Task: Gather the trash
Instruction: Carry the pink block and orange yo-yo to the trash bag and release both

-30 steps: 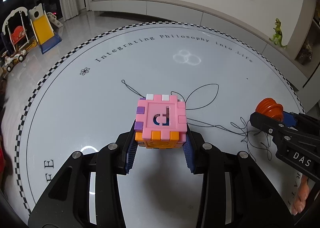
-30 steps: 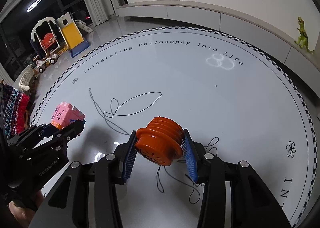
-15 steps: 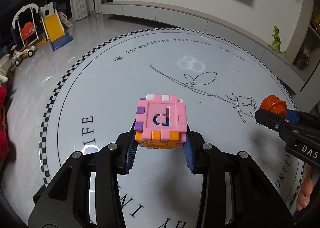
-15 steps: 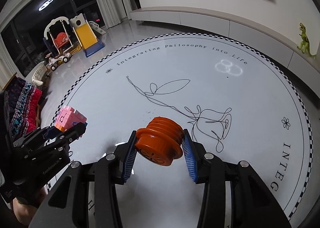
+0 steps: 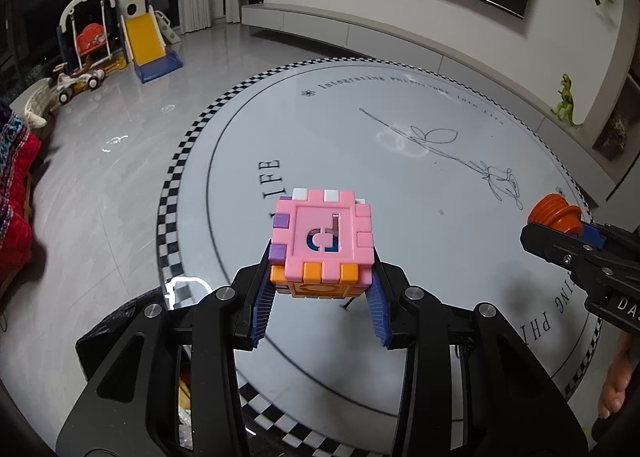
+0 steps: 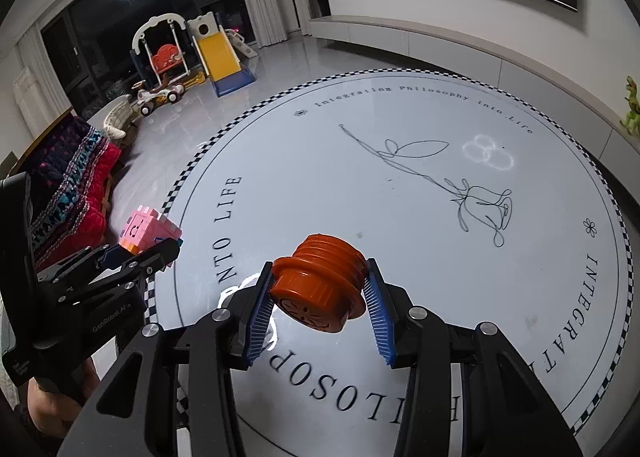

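Observation:
My left gripper (image 5: 320, 289) is shut on a pink and orange puzzle cube (image 5: 323, 243) and holds it in the air above the near left edge of the round white mat (image 5: 360, 145). My right gripper (image 6: 320, 297) is shut on an orange ribbed spool toy (image 6: 322, 285), held above the mat (image 6: 400, 217). In the left wrist view the right gripper (image 5: 560, 231) shows at the right edge with the orange toy (image 5: 554, 213). In the right wrist view the left gripper (image 6: 148, 253) shows at the left with the cube (image 6: 146, 231).
A black bag (image 5: 116, 321) with items inside lies under the left gripper at the mat's near edge. A toy slide and swing (image 5: 120, 41) and a ride-on car stand at the far left. A red patterned blanket (image 6: 72, 185) lies left. A low wall cabinet (image 5: 400, 41) with a green dinosaur (image 5: 566, 101) runs behind.
Both grippers have risen and pulled back toward the near left edge of the mat, still holding their toys. The mat looks farther away and the black bag has come into view.

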`<act>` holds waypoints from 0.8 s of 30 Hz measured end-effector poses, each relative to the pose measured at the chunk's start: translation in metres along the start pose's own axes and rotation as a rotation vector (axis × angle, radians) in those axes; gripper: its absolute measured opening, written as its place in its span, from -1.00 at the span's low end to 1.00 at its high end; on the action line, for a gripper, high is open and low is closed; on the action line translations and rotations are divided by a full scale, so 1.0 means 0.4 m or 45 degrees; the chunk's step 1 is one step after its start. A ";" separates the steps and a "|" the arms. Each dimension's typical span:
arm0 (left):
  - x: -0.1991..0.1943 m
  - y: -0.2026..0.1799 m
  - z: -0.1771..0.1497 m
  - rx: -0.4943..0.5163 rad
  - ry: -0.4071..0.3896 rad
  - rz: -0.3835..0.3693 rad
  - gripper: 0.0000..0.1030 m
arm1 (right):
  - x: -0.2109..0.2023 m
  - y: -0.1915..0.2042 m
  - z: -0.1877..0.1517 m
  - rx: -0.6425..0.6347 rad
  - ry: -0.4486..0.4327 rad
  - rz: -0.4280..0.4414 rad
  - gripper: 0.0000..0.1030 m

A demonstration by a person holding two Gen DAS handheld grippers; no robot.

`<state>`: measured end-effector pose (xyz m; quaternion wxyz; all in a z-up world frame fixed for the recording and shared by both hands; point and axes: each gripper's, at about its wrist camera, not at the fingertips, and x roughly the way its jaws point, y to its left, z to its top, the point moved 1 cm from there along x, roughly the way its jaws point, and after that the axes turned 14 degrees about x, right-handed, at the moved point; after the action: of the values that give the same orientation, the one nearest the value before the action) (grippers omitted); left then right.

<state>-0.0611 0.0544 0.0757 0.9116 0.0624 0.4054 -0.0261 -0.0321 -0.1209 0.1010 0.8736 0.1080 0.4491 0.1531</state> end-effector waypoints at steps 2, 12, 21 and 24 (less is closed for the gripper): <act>-0.024 0.025 -0.027 -0.011 -0.002 0.022 -0.23 | -0.003 0.033 -0.021 -0.031 0.009 0.022 -0.12; -0.104 0.148 -0.156 -0.105 0.009 0.141 -0.23 | -0.005 0.194 -0.121 -0.169 0.076 0.142 -0.12; -0.159 0.294 -0.334 -0.258 0.087 0.282 -0.23 | 0.022 0.382 -0.258 -0.350 0.225 0.283 -0.12; -0.175 0.342 -0.390 -0.317 0.121 0.330 -0.23 | 0.032 0.444 -0.310 -0.422 0.266 0.314 -0.12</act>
<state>-0.2095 0.2107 0.0368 0.8879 0.0018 0.4367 0.1448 -0.1568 0.0551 0.0784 0.8028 0.0007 0.4894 0.3407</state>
